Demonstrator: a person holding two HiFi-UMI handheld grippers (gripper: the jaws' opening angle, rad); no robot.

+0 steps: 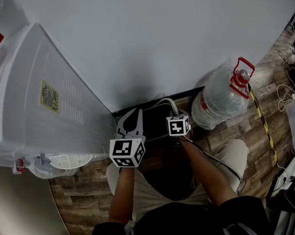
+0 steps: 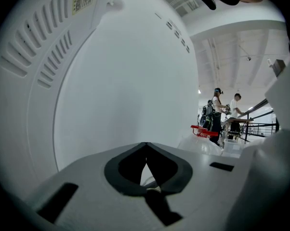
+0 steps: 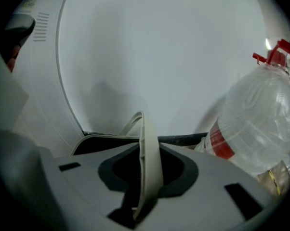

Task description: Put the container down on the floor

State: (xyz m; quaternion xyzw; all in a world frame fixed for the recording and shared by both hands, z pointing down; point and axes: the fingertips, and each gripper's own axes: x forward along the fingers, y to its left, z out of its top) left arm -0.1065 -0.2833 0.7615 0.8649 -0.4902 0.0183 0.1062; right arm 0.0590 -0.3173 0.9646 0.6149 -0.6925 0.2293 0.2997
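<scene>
A black container (image 1: 155, 117) with a beige rim stands on the wood floor against the white wall, its beige handle (image 1: 163, 102) arching above it. My right gripper (image 1: 175, 114) is over it, pointing down. In the right gripper view the handle (image 3: 149, 158) stands upright between the jaws, which are slightly apart and do not clamp it; the container's rim (image 3: 104, 139) lies just beyond. My left gripper (image 1: 132, 113) hovers to the left of the container. Its jaws meet at the tips (image 2: 146, 146) with nothing between them.
A large clear water bottle (image 1: 221, 101) with a red cap handle lies on the floor just right of the container, also in the right gripper view (image 3: 256, 124). A tall white appliance (image 1: 44, 97) stands close on the left. Cables (image 1: 284, 89) run along the floor at far right.
</scene>
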